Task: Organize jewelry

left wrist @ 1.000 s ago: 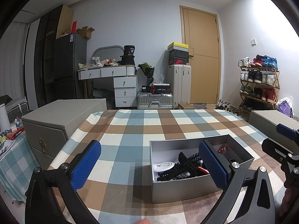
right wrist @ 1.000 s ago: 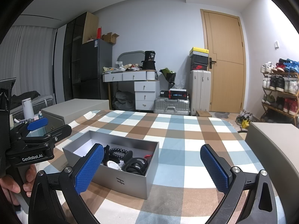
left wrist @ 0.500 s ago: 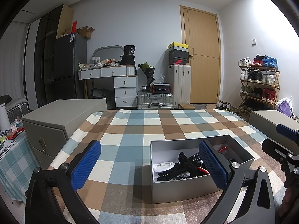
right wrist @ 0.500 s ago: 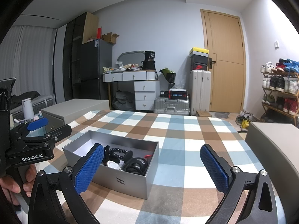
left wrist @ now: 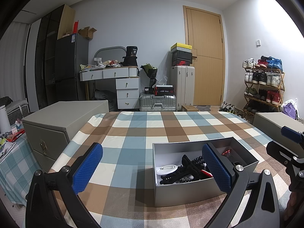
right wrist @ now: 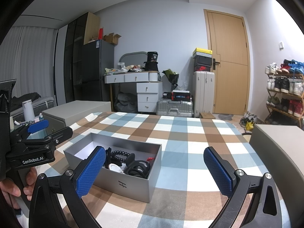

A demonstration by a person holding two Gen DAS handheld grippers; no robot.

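Observation:
An open silver box sits on the checked tablecloth. It holds a tangle of jewelry: black bands, black beads, a white round piece, a small red piece. My left gripper is open and empty, hovering just in front of the box, to its left. In the right wrist view the same box lies left of centre with the jewelry inside. My right gripper is open and empty, near the box's right end. The left gripper's body shows at the left edge.
A grey storage box stands left of the table and another to its right. Behind are a desk with drawers, suitcases, a door and a shoe rack.

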